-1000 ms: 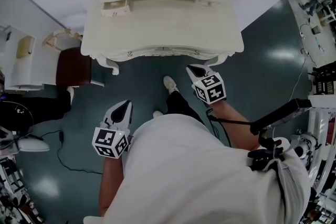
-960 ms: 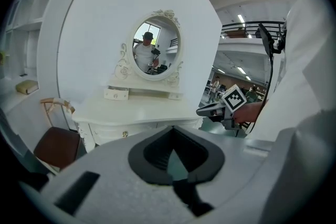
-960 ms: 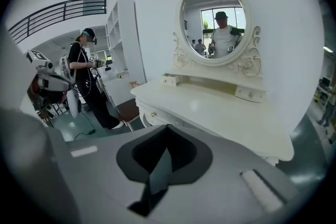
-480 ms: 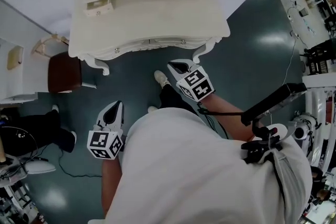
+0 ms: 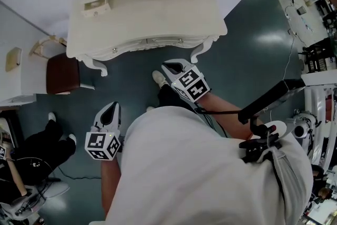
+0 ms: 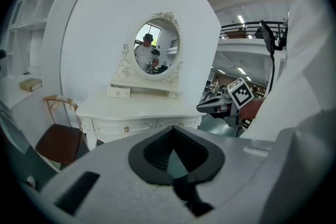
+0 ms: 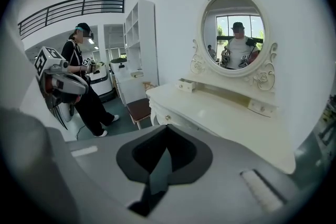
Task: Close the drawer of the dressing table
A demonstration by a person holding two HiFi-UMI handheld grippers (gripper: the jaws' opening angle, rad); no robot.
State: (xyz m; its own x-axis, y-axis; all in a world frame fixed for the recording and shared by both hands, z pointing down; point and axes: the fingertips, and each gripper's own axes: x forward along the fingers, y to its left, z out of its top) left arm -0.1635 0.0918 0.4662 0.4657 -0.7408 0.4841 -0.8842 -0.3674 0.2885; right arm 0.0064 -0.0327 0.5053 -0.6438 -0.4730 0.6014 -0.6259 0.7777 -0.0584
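Note:
The white dressing table (image 5: 152,18) stands against the wall with an oval mirror (image 6: 156,50). Its two front drawers with small knobs (image 5: 115,50) look flush. A little drawer (image 5: 96,7) on the upper shelf at the left sticks out slightly; it also shows in the left gripper view (image 6: 119,92) and the right gripper view (image 7: 187,84). My right gripper (image 5: 167,66) is shut and empty, just off the table's front edge. My left gripper (image 5: 112,106) hangs lower left over the floor, jaws together, holding nothing.
A chair with a brown seat (image 5: 62,72) stands left of the table, beside a white shelf unit (image 7: 140,44). A person in black (image 5: 39,147) is at the lower left. My shoe (image 5: 158,78) is under the table's front. Equipment racks (image 5: 316,55) line the right side.
My right gripper has moved left along the table's front and a little up. The left gripper has barely shifted. The person in black has moved across the lower left.

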